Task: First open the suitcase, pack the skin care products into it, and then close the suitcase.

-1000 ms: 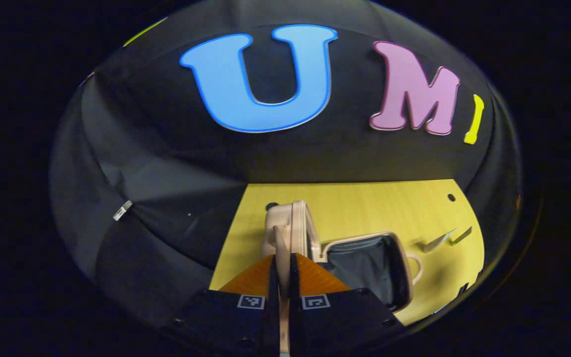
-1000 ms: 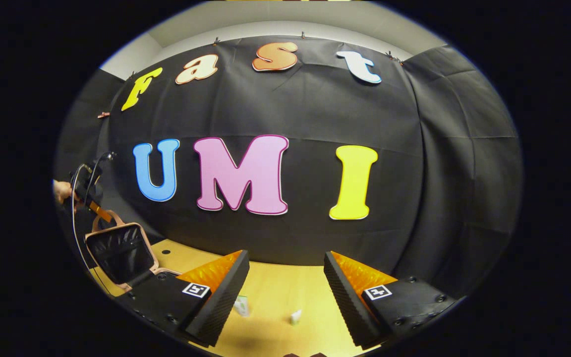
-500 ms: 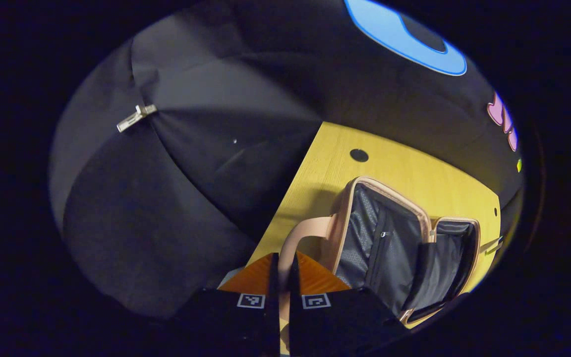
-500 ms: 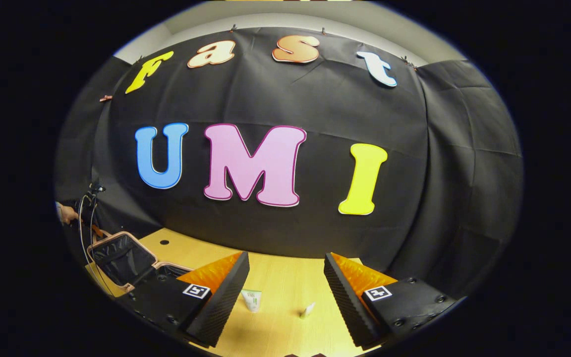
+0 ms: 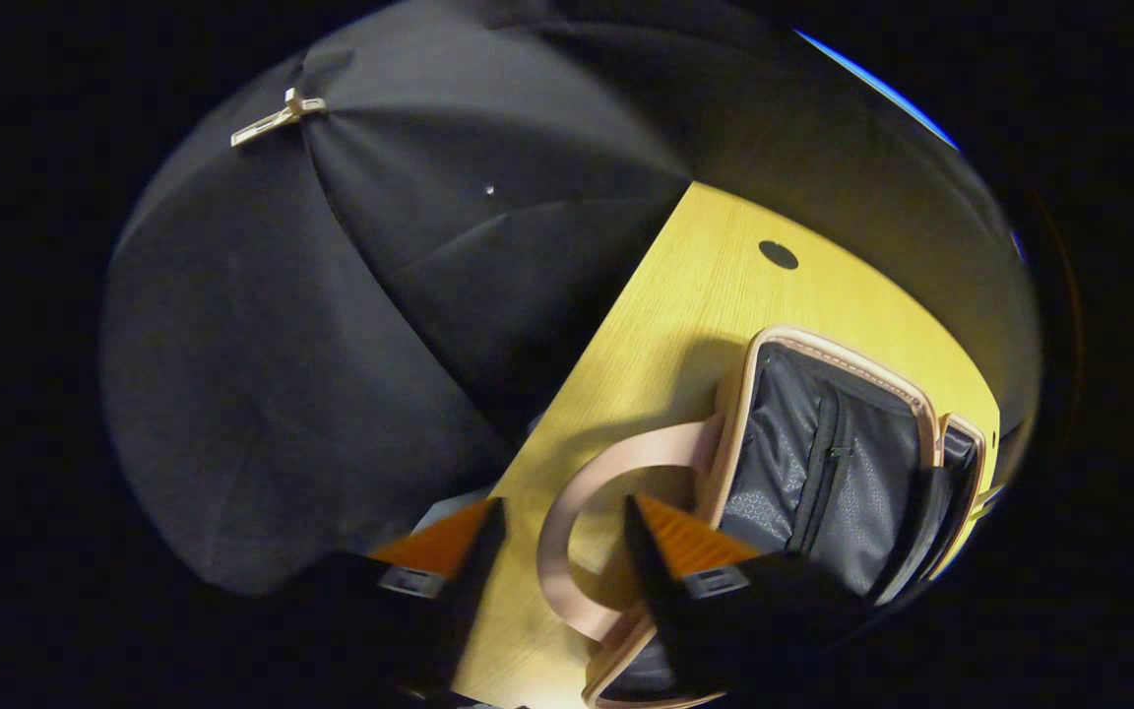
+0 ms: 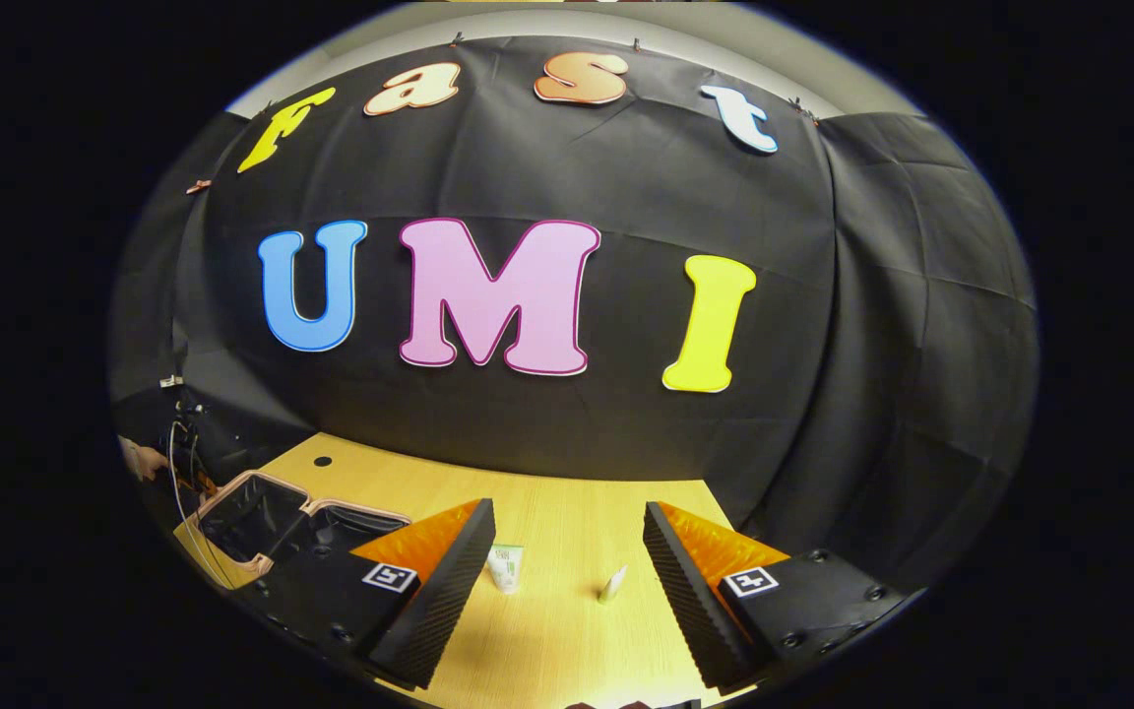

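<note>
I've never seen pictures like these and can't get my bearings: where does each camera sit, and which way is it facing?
Left gripper view: rides the left gripper, tipped down at the open suitcase and its handle on the table.
Right gripper view: rides the right gripper, facing the wall across the table, over two tubes.
Shared: suitcase, table; the right gripper view also catches a hand.

We count one suitcase (image 5: 823, 453), lying open — two lined halves, one looped handle (image 5: 577, 512). On the table (image 6: 567, 512) we see two skin care items: one white tube (image 6: 505, 568) and one smaller tube (image 6: 612, 585). Two grippers — left gripper (image 5: 557, 537), right gripper (image 6: 567, 551).
</note>
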A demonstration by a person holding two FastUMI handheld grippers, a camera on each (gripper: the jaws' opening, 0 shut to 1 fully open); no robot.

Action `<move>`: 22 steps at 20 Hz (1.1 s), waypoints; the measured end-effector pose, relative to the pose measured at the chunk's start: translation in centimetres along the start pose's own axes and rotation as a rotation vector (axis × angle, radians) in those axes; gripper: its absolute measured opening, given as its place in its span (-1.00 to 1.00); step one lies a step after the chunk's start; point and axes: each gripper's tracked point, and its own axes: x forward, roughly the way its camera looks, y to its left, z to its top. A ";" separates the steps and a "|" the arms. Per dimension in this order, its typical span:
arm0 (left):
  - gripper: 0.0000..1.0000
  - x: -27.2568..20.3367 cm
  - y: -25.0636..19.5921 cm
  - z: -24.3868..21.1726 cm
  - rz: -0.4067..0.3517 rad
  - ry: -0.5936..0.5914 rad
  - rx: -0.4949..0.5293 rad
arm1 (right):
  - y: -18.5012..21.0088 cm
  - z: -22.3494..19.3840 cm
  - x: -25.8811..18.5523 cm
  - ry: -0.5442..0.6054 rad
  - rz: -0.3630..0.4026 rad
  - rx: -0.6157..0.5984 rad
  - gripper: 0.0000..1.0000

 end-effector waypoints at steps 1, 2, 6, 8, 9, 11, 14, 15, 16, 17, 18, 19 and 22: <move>0.99 -1.8 -0.7 1.5 -0.026 -0.079 0.006 | -0.2 0.1 -0.1 -0.012 -0.008 -0.006 0.93; 1.00 -3.7 -1.8 3.0 -0.055 -0.169 0.009 | -0.4 0.1 -0.1 -0.023 -0.010 -0.007 0.92; 0.94 -16.6 -10.8 7.8 -0.269 -0.508 0.099 | -1.1 0.4 0.4 -0.066 -0.030 -0.010 0.93; 0.94 -23.0 -17.3 7.6 -0.435 -0.615 0.174 | -1.2 0.5 0.9 -0.082 -0.031 -0.021 0.92; 0.92 -25.9 -20.7 6.5 -0.525 -0.626 0.208 | -1.1 0.4 1.3 -0.084 -0.023 -0.026 0.89; 0.92 -31.0 -28.2 4.3 -0.666 -0.677 0.260 | -0.5 0.7 1.7 -0.099 0.007 -0.031 0.92; 0.92 -36.7 -38.4 1.0 -0.818 -0.707 0.353 | -0.4 0.2 2.9 -0.109 0.039 -0.026 0.89; 0.92 -37.5 -41.0 -0.9 -0.875 -0.692 0.395 | -0.1 -0.1 3.3 -0.107 0.055 -0.027 0.89; 0.92 -37.8 -44.2 -3.1 -0.924 -0.656 0.434 | -0.3 -0.2 3.8 -0.111 0.066 -0.038 0.92; 0.92 -37.2 -47.3 -5.1 -0.942 -0.596 0.466 | -0.8 -0.6 4.6 -0.117 0.067 -0.055 0.93; 0.93 -36.3 -50.0 -6.7 -0.959 -0.547 0.503 | -1.3 -1.3 5.4 -0.112 0.076 -0.058 0.93; 0.92 -35.2 -52.6 -8.6 -0.975 -0.500 0.545 | -1.6 -1.8 6.0 -0.104 0.086 -0.055 0.92; 0.92 -31.5 -57.6 -13.2 -0.984 -0.368 0.647 | -2.4 -3.3 7.4 -0.073 0.119 -0.060 0.93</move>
